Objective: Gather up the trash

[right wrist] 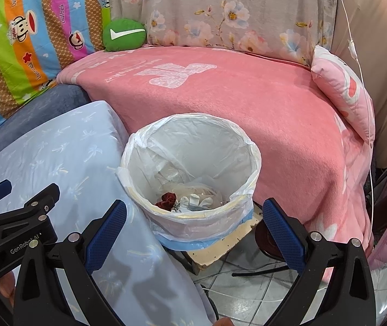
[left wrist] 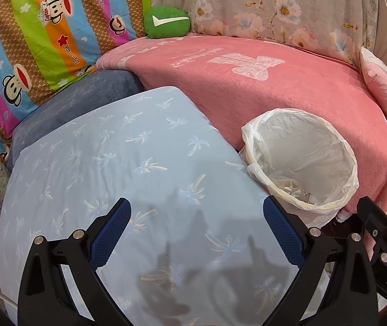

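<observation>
Trash bin [right wrist: 190,168], white-lined, crumpled scraps inside; left gripper [left wrist: 196,233] and right gripper [right wrist: 193,233] wide, empty.

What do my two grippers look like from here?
Both match: the left gripper and right gripper have black angular plastic frames with silver round bolts and blue textured pads on the fingers. The left one's body reads "GenRobot AI"; the right one's shows "DAS". No sleeves or gripper cables show.
</observation>
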### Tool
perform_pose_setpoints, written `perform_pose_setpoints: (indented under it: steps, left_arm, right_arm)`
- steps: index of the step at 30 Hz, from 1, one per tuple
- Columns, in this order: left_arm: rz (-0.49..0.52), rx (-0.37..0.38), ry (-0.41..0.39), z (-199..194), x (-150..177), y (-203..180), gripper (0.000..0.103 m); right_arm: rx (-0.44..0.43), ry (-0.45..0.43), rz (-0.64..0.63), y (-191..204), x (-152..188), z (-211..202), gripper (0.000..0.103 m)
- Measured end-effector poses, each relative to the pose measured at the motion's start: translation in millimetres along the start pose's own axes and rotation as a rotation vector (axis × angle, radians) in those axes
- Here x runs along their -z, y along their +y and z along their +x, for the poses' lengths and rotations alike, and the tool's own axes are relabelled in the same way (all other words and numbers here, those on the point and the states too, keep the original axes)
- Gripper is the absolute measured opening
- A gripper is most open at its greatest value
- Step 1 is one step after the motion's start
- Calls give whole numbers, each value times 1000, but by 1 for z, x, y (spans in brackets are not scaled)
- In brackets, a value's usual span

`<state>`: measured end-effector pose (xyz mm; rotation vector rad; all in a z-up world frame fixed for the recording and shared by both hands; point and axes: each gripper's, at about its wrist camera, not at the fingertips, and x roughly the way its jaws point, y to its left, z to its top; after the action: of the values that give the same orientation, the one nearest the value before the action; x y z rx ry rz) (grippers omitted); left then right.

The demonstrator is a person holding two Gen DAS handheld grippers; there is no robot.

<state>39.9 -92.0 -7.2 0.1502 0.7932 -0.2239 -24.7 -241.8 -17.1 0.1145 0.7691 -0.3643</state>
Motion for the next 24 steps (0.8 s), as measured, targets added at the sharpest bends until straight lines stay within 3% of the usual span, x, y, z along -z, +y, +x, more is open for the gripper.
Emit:
perform_pose_setpoints:
  steps: [24]
  left_arm:
    - [16,-14,-27,-5,1,-8,94]
  right_arm:
    - [-2,-6,8,-5,6,-4,98]
